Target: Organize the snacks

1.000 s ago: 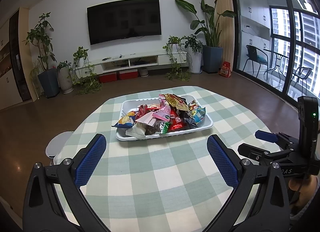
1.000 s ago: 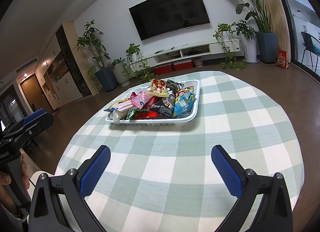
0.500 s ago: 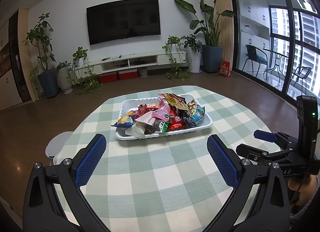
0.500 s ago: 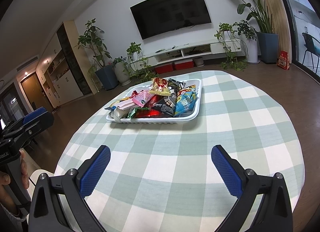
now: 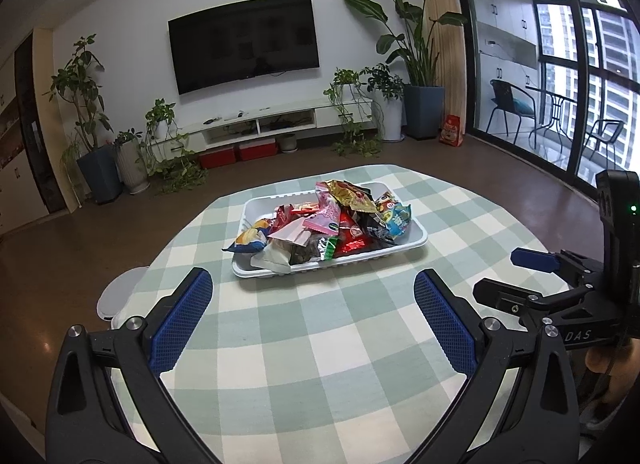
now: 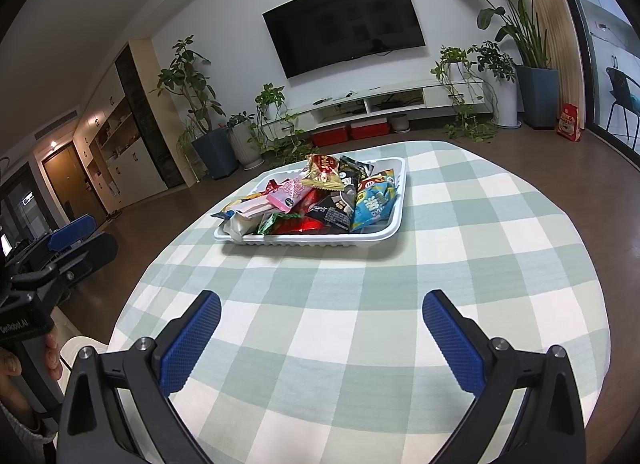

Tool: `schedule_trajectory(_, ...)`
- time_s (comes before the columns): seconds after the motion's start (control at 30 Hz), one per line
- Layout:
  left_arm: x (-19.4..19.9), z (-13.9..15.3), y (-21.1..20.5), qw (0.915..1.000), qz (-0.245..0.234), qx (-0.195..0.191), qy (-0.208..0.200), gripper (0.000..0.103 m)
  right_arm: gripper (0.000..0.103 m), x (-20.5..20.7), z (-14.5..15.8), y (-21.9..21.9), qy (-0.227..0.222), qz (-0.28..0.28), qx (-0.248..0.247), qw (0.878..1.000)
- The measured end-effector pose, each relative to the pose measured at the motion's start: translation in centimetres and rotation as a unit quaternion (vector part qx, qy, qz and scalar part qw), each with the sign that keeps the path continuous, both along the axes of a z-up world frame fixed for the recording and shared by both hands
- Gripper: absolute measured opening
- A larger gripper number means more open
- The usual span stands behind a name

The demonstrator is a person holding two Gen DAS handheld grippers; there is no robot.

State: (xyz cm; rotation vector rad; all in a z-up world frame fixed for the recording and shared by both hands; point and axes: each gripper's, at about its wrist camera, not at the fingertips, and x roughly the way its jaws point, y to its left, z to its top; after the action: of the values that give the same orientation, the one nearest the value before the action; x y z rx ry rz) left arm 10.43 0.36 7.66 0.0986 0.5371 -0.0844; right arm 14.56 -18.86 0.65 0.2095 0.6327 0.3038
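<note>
While both grippers, left gripper [image 5: 314, 314] and right gripper [image 6: 322, 338], hover with jaws spread, snack packets [image 5: 326, 224] mid-frame look light, crinkly, slippery; pinch a sealed edge.

Your left gripper [image 5: 312, 318] is black plastic, two angled arms with triangular cutouts, silver screws at the joints, and blue pads [image 5: 180, 318] with a fine grid texture. The right gripper [image 6: 320, 340] is the same build. From the left cam, its side reads "DAS" in white, plus a green LED on the upright black block. Your left hand [image 6: 24, 376] has a grey knit sleeve.
</note>
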Motion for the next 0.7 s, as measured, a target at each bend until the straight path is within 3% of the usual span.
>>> schedule_trajectory(0.3,1.0,-1.2,0.9,0.9993,-0.001,0.037,0.009,0.102,0.103,0.0,0.1,0.1,0.000,0.000,0.000,1.000)
schedule_trajectory(0.7,3.5,-2.0,6.9,0.9988,-0.007,0.026,0.040,0.102,0.103,-0.1,0.2,0.1,0.001,-0.001,-0.001,1.000)
